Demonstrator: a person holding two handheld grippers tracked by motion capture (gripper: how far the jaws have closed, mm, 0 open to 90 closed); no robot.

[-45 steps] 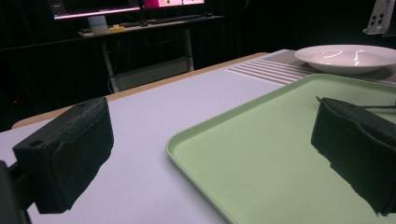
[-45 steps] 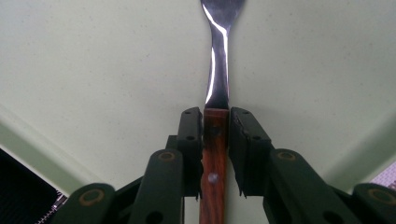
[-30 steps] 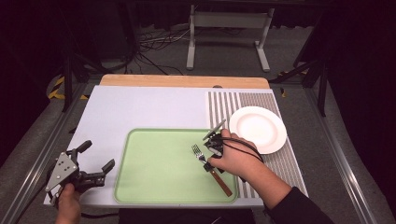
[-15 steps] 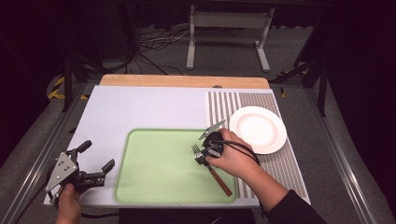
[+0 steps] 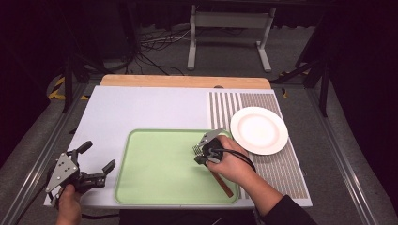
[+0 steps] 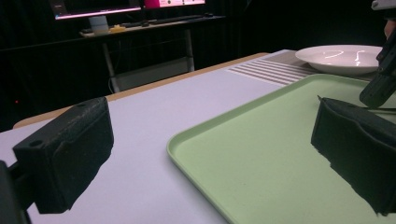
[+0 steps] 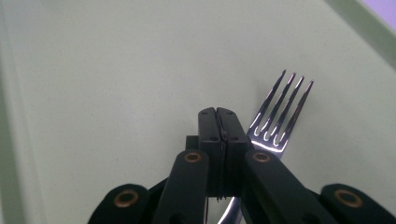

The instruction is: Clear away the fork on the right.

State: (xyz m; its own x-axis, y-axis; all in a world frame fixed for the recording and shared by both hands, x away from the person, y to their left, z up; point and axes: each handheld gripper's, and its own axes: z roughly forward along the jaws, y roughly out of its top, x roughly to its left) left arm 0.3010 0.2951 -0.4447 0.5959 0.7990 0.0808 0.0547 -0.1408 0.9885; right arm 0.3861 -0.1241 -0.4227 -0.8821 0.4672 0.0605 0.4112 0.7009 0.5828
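**Right gripper clamped at fork neck, left parked**

Right gripper (image 5: 201, 151) is down on the pale green plastic tray (image 5: 155, 187), near its right edge. Its jaws have just been closing and in the right gripper view they now stand pressed together with no gap. The steel fork with the brown wooden handle (image 7: 280, 116) lies right beside and under them: tines stick out past the jaw tips on one side, neck runs beneath the linkage. Whether the pads actually pinch the neck or just shut next to it, I can't tell from these angles. High view puts the wooden handle trailing back toward the person under the hand, so the approach is at the thin metal neck, likely because that's the easiest part to get jaws around on a flat surface.

White round plate (image 5: 259, 130) sits on the striped mat just right of the tray, empty, near enough to be the probable drop spot.

Left gripper (image 5: 96, 164) hangs off the tray's left edge, jaws wide apart, nothing between them; looks idle, kept clear of the work
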